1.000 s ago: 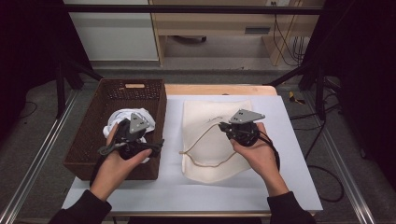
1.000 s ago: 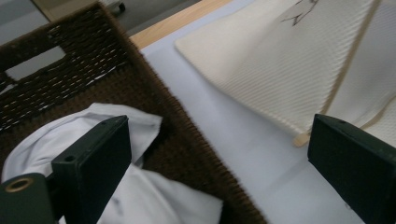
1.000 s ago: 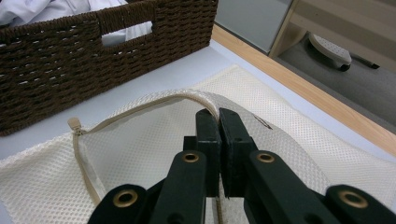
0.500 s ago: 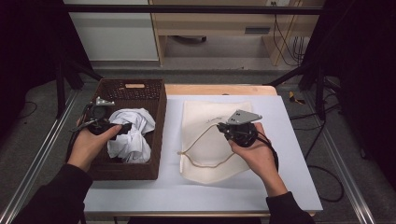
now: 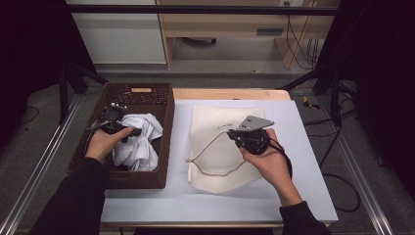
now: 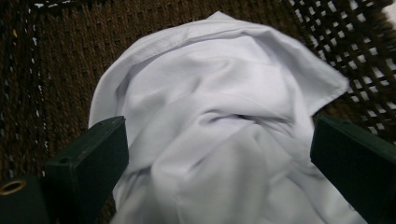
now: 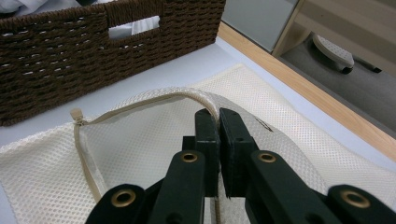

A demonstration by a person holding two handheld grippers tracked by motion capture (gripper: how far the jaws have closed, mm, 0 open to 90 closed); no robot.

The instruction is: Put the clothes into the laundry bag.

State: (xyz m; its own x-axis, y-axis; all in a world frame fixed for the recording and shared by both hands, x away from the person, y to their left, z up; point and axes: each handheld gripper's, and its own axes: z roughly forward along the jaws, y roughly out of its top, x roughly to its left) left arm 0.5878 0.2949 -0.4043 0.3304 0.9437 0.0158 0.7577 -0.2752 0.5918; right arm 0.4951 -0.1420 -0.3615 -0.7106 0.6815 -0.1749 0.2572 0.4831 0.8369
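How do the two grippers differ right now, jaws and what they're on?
The left gripper is in the basket, jaws wide open either side of the white cloth, not pinching it. The right gripper is over the mesh bag on the table, jaws shut on the bag's zipper edge, lifting it into an arch. Both are hand-held, with black jaws.

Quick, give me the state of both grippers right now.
Left gripper: open, jaws either side of the white cloth in the basket, not gripping.
Right gripper: shut on the mesh bag's zipper edge, lifting it.
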